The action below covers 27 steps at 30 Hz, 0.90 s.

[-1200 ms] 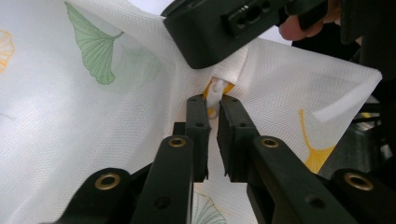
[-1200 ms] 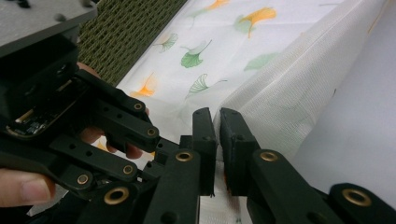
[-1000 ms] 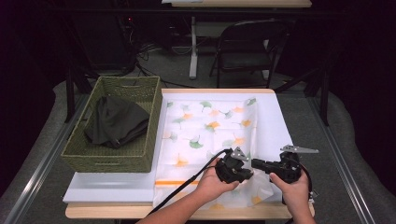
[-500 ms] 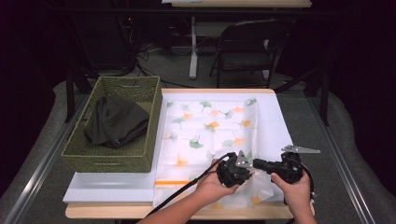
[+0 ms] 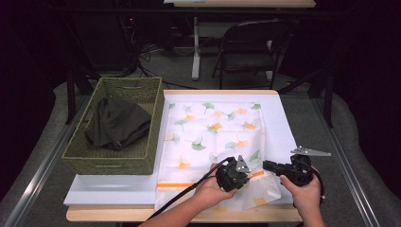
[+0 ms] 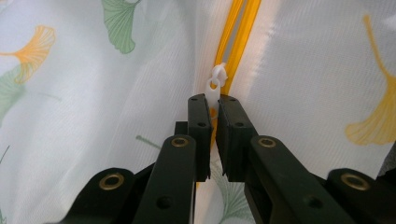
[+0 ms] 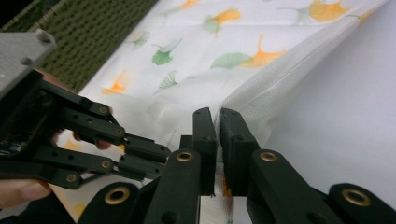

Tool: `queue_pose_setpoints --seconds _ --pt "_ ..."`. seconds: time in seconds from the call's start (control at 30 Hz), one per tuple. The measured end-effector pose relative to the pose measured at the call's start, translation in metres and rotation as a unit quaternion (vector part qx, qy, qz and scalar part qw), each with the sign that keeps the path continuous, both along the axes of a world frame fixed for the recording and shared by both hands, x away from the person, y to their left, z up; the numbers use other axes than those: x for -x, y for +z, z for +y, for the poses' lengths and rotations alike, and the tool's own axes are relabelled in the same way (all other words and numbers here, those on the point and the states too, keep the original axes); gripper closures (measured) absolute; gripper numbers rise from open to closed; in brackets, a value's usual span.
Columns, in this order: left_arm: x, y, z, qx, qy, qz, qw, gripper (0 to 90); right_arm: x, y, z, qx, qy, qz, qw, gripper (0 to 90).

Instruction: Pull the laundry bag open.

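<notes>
Your left tool (image 6: 211, 109) is clenched on the white zipper pull (image 6: 214, 88) of the mesh laundry bag (image 5: 215, 137). In the left gripper view its 2 jaws stand almost together with the pull pinched between them, and the orange zipper (image 6: 240, 28) runs straight up and away from the tips. On either side of the zipper you see white mesh printed with green and orange ginkgo leaves.

Your right tool (image 7: 217, 123) is clenched on the bag too. In the right gripper view its jaws are nearly closed on a raised fold of the white mesh at the bag's edge, just beside bare counter. Your left tool shows at the left of that view, close by, with your fingers (image 7: 18, 191) around it.

From the high view, the bag lies flat on the white counter (image 5: 113, 189), taking up its middle and right part. Its near end, where the orange zipper crosses, is bunched up between your hands. Your left tool (image 5: 243, 171) sits over that near end, and your right tool (image 5: 267, 165) points left toward it from just beside the bag's right edge. The 2 tools are near each other, tips almost meeting.

To the left of the bag, touching its edge, stands a green woven basket (image 5: 142, 158) with a dark cloth (image 5: 116, 123) heaped inside.
</notes>
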<state>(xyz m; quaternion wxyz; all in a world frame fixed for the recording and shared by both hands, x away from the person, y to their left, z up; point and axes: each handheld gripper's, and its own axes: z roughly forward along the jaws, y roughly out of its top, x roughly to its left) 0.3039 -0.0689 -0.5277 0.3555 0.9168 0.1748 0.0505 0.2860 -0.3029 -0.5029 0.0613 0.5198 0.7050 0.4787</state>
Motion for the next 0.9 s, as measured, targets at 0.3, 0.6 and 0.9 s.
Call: queue_pose_setpoints --seconds 0.3,0.6,0.9 --pt "0.000 -0.006 0.012 -0.015 0.008 0.002 0.9999 84.7 0.000 -0.005 -0.004 0.012 -0.012 0.011 0.9998 85.2" --pt "-0.001 -0.008 0.029 -0.018 0.020 0.003 0.9996 84.7 0.001 -0.007 -0.009 0.007 -0.019 0.013 0.9997 85.1" --pt "0.000 -0.010 0.048 -0.021 0.034 0.003 0.9992 84.7 0.001 -0.008 -0.011 0.009 -0.022 0.014 0.9996 85.1"
